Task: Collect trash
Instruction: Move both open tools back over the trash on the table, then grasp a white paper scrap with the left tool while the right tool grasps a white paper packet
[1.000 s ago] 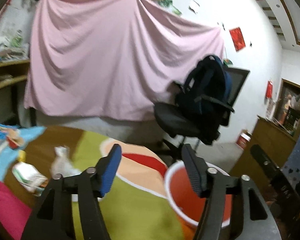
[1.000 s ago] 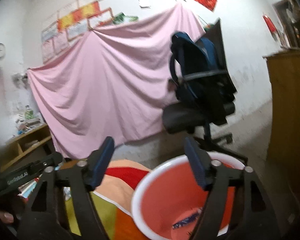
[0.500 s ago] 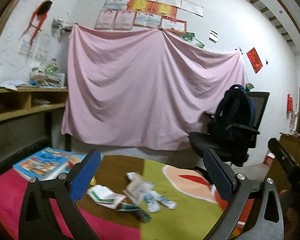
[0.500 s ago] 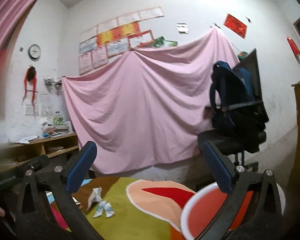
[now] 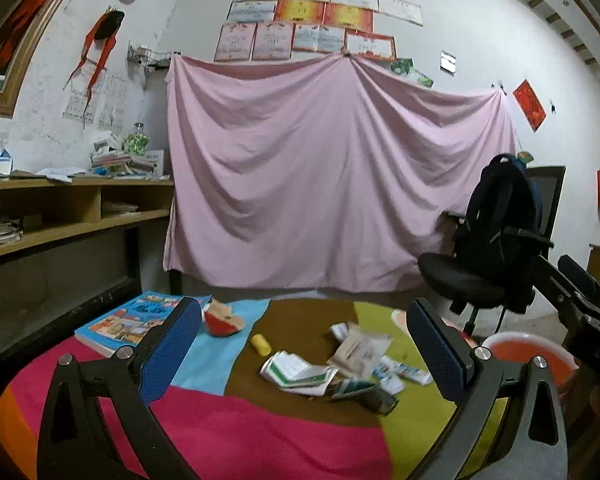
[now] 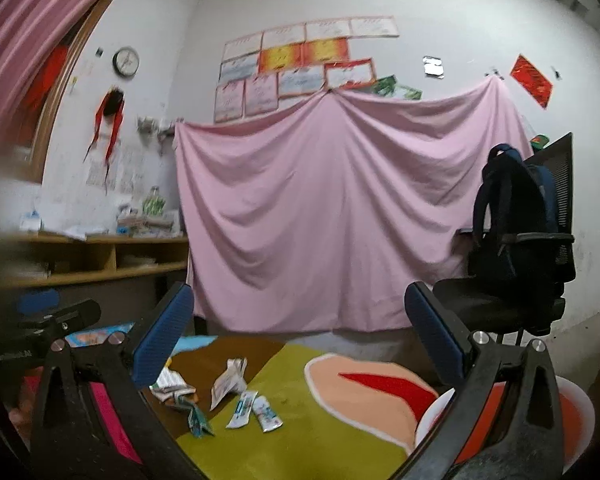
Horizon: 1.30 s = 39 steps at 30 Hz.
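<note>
Both claws — left claw [image 5: 304, 344] and right claw [image 6: 298, 330] — are being held spread and empty above the wrappers [image 5: 340, 364] scattered on the desk [image 5: 260, 432].

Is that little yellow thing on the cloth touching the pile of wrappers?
Apart. In the left wrist view the yellow thing lies alone, with a strip of bare brown cloth between it and the pile of wrappers.

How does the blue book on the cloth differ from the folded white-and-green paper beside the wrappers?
The blue book lies flat and tidy, its cover bright with coloured pictures; the white-and-green paper is crumpled and folded over itself. The book sits alone near the cloth's left edge; the paper sits in the heap of wrappers. Both rest on the colourful cloth.
</note>
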Tool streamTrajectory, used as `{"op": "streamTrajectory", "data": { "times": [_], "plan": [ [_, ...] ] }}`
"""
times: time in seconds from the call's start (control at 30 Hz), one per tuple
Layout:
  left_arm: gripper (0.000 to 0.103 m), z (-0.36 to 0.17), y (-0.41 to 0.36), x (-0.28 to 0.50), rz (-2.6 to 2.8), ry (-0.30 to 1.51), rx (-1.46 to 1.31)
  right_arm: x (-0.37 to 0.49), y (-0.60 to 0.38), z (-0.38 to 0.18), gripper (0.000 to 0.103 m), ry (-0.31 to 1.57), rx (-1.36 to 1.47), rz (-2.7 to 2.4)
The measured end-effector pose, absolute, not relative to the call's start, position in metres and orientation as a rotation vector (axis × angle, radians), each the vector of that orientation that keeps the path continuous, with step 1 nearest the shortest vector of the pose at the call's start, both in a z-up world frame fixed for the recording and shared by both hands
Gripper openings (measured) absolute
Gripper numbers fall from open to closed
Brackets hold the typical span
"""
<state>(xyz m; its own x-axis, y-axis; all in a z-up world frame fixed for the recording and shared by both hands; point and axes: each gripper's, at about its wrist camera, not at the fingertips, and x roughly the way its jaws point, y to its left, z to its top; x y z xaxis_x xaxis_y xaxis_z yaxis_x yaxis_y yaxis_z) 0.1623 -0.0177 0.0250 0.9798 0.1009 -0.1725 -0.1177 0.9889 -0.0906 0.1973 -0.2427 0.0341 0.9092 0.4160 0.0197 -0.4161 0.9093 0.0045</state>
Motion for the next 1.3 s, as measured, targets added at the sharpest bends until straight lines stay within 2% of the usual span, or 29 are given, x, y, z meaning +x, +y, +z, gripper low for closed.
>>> {"op": "streamTrajectory", "data": {
  "times": [0.37,0.43,0.57,0.7,0.77,0.9,1.03,1.13,1.23,1.3],
  "plan": [
    [0.099,0.0,0.002,0.195,0.086,0.338,-0.175,0.234,-0.221,0.007,0.103,0.173,-0.037,0.465],
    [0.093,-0.003,0.008,0.203,0.077,0.377,-0.196,0.243,-0.216,0.003,0.103,0.226,-0.049,0.471],
    [0.071,-0.012,0.021,0.22,0.066,0.472,-0.267,0.259,-0.206,-0.008,0.103,0.336,-0.061,0.516],
    [0.059,-0.021,0.033,0.233,0.062,0.543,-0.328,0.275,-0.194,-0.018,0.102,0.421,-0.067,0.564],
    [0.057,-0.022,0.034,0.239,0.054,0.569,-0.33,0.284,-0.185,-0.019,0.1,0.449,-0.078,0.586],
    [0.048,-0.026,0.038,0.253,0.042,0.626,-0.33,0.299,-0.163,-0.021,0.095,0.489,-0.127,0.601],
    [0.045,-0.033,0.046,0.265,0.026,0.685,-0.359,0.317,-0.149,-0.03,0.088,0.567,-0.142,0.617],
    [0.038,-0.04,0.049,0.272,0.009,0.732,-0.378,0.33,-0.143,-0.037,0.083,0.624,-0.139,0.64],
    [0.03,-0.045,0.052,0.277,-0.006,0.768,-0.395,0.337,-0.136,-0.045,0.076,0.676,-0.143,0.667],
    [0.026,-0.045,0.055,0.278,-0.012,0.771,-0.409,0.34,-0.133,-0.049,0.068,0.703,-0.151,0.679]
  ]
}}
